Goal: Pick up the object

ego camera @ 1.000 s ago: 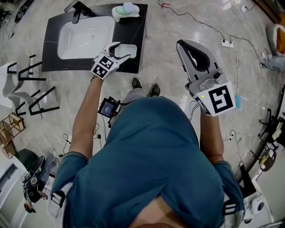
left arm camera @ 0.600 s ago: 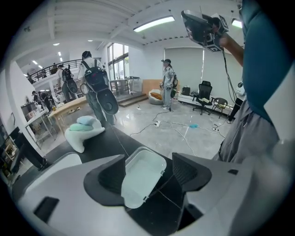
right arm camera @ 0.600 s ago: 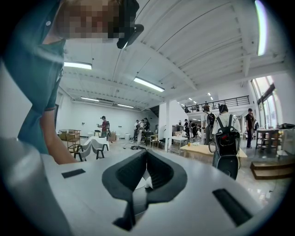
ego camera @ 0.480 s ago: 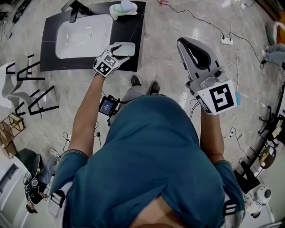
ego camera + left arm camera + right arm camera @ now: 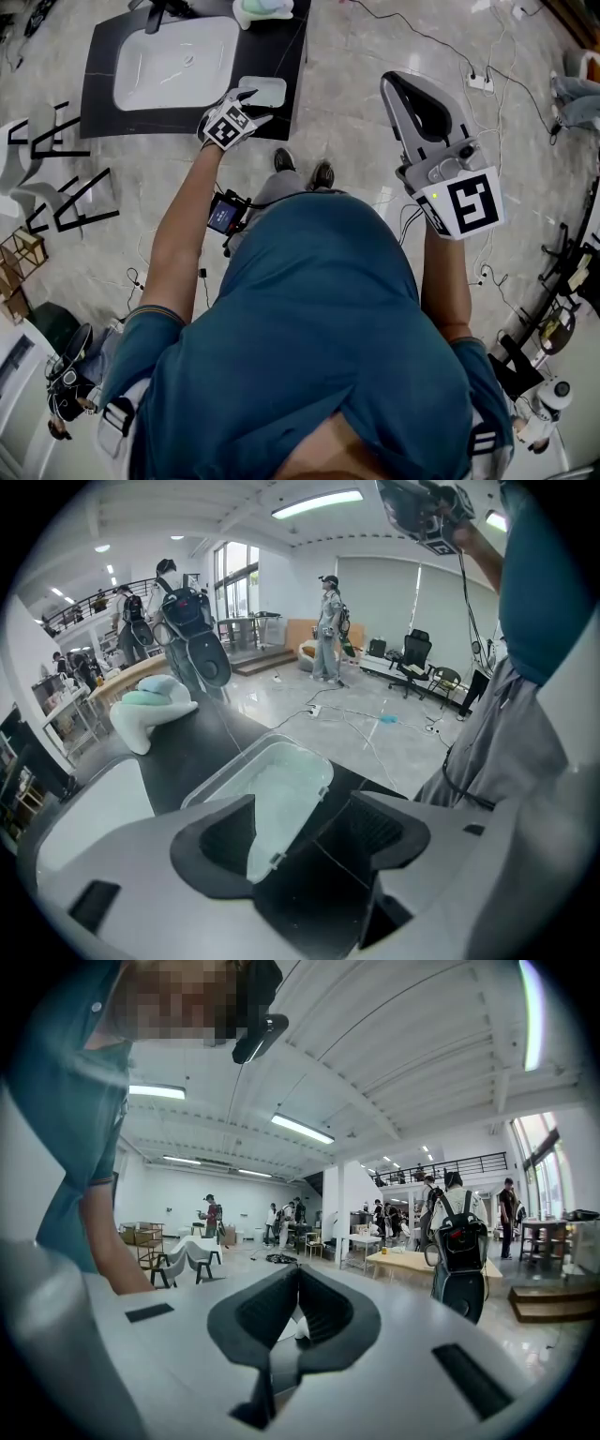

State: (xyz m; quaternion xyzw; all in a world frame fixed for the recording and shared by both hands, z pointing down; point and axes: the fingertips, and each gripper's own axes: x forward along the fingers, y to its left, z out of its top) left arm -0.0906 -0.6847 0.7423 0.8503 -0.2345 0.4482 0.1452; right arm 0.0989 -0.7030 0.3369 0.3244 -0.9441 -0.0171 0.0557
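Plastic, clear and faintly frosted, formed the single container [image 5: 264, 90] [image 5: 281, 780], a shallow rounded rectangle with small clips on its rim, lying flat at the 5 o'clock corner of the black surface [image 5: 281, 52]. One white basin [image 5: 173, 66] sat at its 10 o'clock and one white-and-mint piece [image 5: 262, 9] [image 5: 150, 705] at its 12 o'clock. Of two grippers, the left gripper [image 5: 255, 105] [image 5: 300, 846] hung over the container, jaws apart with its near end showing between them, while the right gripper [image 5: 398, 89] [image 5: 295, 1283] was raised well apart at 3 o'clock, jaws together, empty.

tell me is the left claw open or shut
Open: jaws of the left claw stand wide apart, with the clear plastic container showing between them.
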